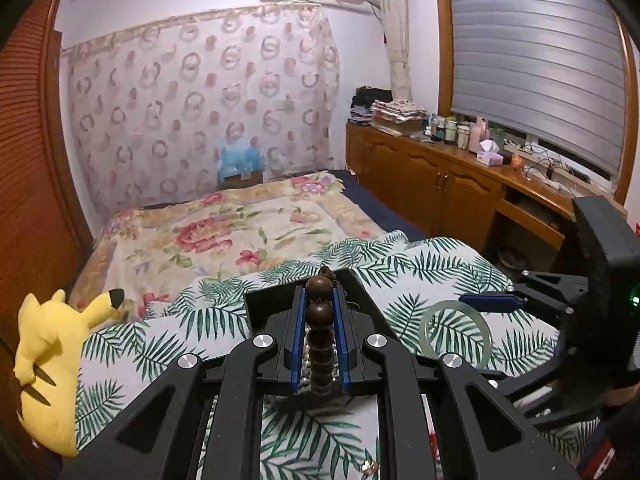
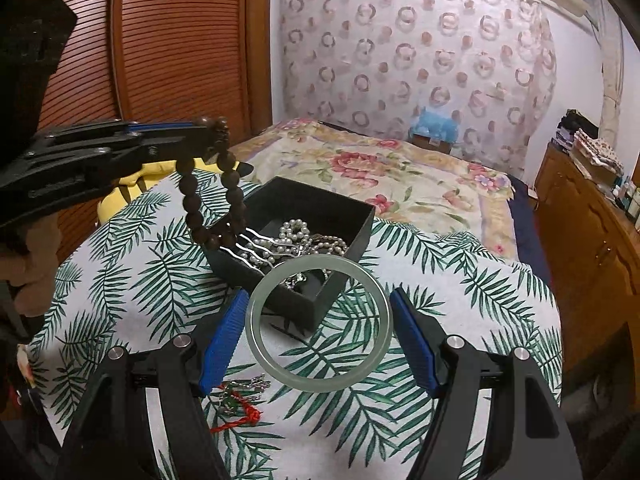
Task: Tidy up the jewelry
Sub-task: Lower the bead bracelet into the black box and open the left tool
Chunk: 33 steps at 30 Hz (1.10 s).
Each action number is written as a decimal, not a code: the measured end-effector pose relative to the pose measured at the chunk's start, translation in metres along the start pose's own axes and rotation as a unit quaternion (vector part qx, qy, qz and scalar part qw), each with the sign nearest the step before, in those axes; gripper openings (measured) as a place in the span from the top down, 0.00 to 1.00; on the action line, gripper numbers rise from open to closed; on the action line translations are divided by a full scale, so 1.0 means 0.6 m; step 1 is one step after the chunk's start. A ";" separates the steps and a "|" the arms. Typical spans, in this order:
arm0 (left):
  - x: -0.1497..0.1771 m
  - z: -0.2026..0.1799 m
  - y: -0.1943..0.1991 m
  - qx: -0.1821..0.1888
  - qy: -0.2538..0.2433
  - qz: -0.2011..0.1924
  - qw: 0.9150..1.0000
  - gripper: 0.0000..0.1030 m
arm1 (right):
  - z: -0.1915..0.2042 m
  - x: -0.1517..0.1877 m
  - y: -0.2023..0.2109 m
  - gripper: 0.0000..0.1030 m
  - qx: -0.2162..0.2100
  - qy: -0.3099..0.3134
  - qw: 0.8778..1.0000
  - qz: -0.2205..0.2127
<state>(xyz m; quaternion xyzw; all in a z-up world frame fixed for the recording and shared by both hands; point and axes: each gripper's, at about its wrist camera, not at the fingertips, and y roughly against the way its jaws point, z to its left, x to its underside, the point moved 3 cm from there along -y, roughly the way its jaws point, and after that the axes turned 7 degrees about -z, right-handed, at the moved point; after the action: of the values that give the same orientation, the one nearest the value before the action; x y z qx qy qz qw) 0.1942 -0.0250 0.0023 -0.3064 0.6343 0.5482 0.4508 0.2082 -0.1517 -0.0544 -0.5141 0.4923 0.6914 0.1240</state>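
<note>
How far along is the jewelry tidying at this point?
Partly done. The black box already holds a pearl strand and silver hair pins. In hand: the left gripper is shut on the brown bead bracelet, hanging at the box's edge, and the right gripper spans the pale green bangle. Left: a red-corded piece lying on the leaf-print cloth.

Low in the centre of the frame the left tool [image 1: 319, 312] is clamped on a string of dark wooden beads [image 1: 320, 344], which runs down between its blue pads. Just past the fingertips sits a black box [image 1: 264, 304] on the palm-leaf cloth [image 1: 420, 272]. At right, a pale green bangle [image 1: 482, 330] — the right tool [image 1: 492, 304] reaches over it. A yellow plush toy [image 1: 52, 360] lies at lower left.
</note>
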 end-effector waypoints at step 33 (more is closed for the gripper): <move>0.057 0.075 -0.008 -0.038 0.030 0.031 0.998 0.65 | 0.002 -0.073 -0.119 0.28 -0.004 -0.008 1.000 -0.003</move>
<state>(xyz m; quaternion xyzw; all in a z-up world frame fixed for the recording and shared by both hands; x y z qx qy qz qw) 0.1953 0.0214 -0.0303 -0.3201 0.6354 0.5762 0.4022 0.2754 -0.1016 -0.0577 -0.5102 0.4866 0.6975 0.1278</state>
